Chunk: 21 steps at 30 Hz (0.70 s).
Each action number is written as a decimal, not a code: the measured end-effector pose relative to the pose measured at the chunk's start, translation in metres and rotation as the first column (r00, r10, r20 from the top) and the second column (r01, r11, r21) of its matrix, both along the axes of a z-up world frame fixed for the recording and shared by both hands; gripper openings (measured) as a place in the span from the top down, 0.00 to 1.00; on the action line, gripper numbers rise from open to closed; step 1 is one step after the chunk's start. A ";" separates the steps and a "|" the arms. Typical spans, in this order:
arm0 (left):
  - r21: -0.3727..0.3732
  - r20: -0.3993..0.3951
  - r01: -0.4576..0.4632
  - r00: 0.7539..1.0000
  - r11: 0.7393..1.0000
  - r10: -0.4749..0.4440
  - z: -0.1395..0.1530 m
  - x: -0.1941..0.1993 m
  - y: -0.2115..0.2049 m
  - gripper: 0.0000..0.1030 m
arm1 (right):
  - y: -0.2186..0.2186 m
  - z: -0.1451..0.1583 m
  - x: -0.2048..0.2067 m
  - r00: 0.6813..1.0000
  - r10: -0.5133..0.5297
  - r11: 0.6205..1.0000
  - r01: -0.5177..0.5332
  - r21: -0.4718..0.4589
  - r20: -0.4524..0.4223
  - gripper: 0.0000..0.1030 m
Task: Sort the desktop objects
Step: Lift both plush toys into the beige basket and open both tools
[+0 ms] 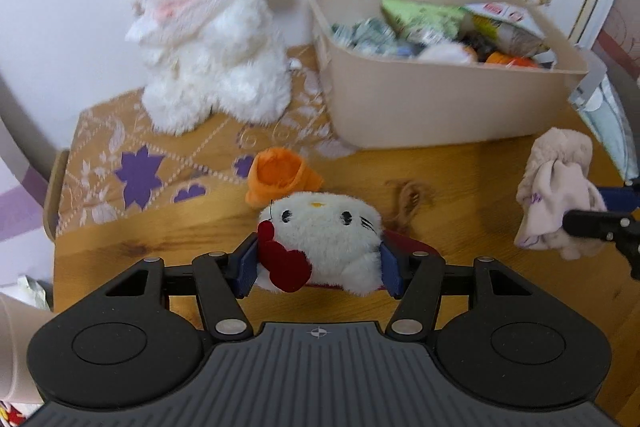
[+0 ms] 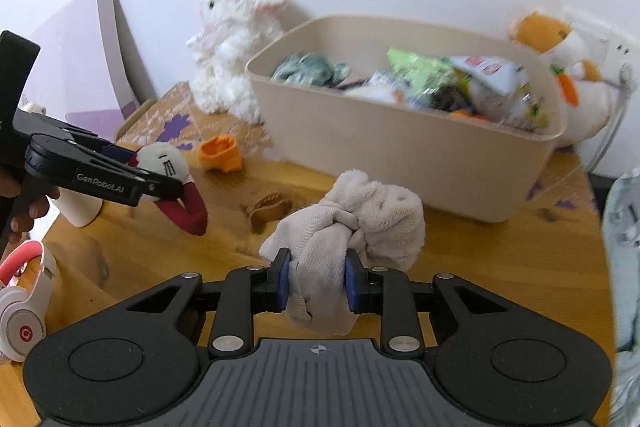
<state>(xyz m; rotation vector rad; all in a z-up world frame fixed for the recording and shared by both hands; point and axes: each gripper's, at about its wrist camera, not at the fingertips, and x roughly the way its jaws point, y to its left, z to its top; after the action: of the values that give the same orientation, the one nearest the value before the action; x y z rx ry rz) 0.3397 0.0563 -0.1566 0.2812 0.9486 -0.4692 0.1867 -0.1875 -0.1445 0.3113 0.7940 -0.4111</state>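
Left tongs (image 1: 318,267) clamped on white cat toy (image 1: 320,235), lifted above desk (image 1: 460,187). Right tongs (image 2: 316,283) clamped on bunched beige cloth (image 2: 352,223). Only in right view: pink headphones (image 2: 20,311), near left. Far right, beige bin (image 1: 440,107) heaped with packets, small toys.

White cat plush (image 1: 320,239) with red bow and red body, face toward the bin, clamped between blue pads, off the wooden table (image 1: 460,179). Pale beige cloth bundle (image 2: 352,227), knotted and fluffy at one end, pinched between blue pads, also lifted clear. Orange sock (image 1: 280,173) crumpled on the table just behind the cat plush, opening up. Beige bin (image 1: 440,99) at the back, upright, full of packets, cloth and small toys.
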 end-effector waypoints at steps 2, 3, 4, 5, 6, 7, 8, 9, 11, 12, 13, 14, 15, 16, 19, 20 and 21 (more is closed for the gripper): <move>-0.001 0.021 0.021 1.000 1.000 -0.021 0.009 -0.003 -0.008 0.41 | -0.006 0.009 -0.006 1.000 -0.007 1.000 0.007 -0.012 0.013 0.76; -0.001 0.035 0.034 0.999 0.999 -0.034 0.014 -0.005 -0.012 0.41 | -0.010 0.013 -0.010 1.000 -0.013 1.000 0.013 -0.017 0.022 0.76; -0.003 0.049 0.045 0.998 0.999 -0.045 0.019 -0.006 -0.017 0.41 | -0.015 0.017 -0.013 0.999 -0.021 1.000 0.022 -0.017 0.031 0.76; -0.007 0.060 0.055 0.997 0.998 -0.054 0.025 -0.006 -0.020 0.41 | -0.020 0.021 -0.015 0.999 -0.033 0.999 0.033 -0.015 0.042 0.76; -0.013 0.069 0.062 0.996 0.998 -0.061 0.030 -0.007 -0.025 0.41 | -0.024 0.025 -0.018 0.998 -0.044 0.999 0.045 -0.015 0.053 0.76; -0.019 0.076 0.069 0.995 0.997 -0.067 0.035 -0.007 -0.029 0.41 | -0.029 0.029 -0.020 0.996 -0.053 0.998 0.054 -0.019 0.065 0.76; -0.027 0.086 0.078 0.993 0.997 -0.076 0.041 -0.006 -0.034 0.41 | -0.033 0.034 -0.022 0.995 -0.059 0.998 0.061 -0.023 0.076 0.76; -0.033 0.093 0.086 0.992 0.996 -0.083 0.045 -0.006 -0.038 0.41 | -0.038 0.038 -0.023 0.994 -0.064 0.997 0.067 -0.028 0.087 0.76; -0.047 0.113 0.103 0.989 0.994 -0.097 0.056 -0.007 -0.048 0.41 | -0.045 0.048 -0.024 0.991 -0.072 0.996 0.076 -0.036 0.113 0.76; -0.056 0.124 0.112 0.987 0.992 -0.104 0.062 -0.006 -0.053 0.41 | -0.049 0.054 -0.024 0.989 -0.074 0.996 0.079 -0.041 0.126 0.76; -0.063 0.134 0.118 0.985 0.991 -0.109 0.067 -0.005 -0.056 0.41 | -0.053 0.059 -0.023 0.987 -0.075 0.996 0.082 -0.047 0.140 0.76; -0.068 0.145 0.122 0.983 0.990 -0.111 0.072 -0.004 -0.061 0.41 | -0.056 0.064 -0.020 0.986 -0.076 0.995 0.085 -0.054 0.151 0.76; -0.072 0.153 0.128 0.981 0.989 -0.116 0.077 -0.003 -0.066 0.41 | -0.060 0.069 -0.018 0.984 -0.075 0.994 0.086 -0.061 0.163 0.76; -0.075 0.161 0.131 0.980 0.989 -0.118 0.081 0.000 -0.070 0.41 | -0.063 0.073 -0.016 0.983 -0.074 0.994 0.086 -0.067 0.171 0.76; -0.081 0.188 0.134 0.975 0.988 -0.116 0.091 0.013 -0.083 0.41 | -0.073 0.082 -0.003 0.980 -0.067 0.992 0.086 -0.094 0.185 0.76; -0.082 0.198 0.128 0.974 0.988 -0.110 0.093 0.019 -0.088 0.41 | -0.076 0.084 0.003 0.980 -0.066 0.991 0.086 -0.104 0.189 0.76; -0.084 0.206 0.121 0.973 0.989 -0.102 0.095 0.024 -0.092 0.41 | -0.080 0.086 0.009 0.979 -0.063 0.990 0.086 -0.112 0.194 0.76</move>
<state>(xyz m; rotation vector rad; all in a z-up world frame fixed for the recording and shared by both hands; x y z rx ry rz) 0.3640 -0.0358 -0.0612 0.2898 0.7133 -0.5767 0.1955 -0.2674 -0.0581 0.2640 0.5695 -0.4905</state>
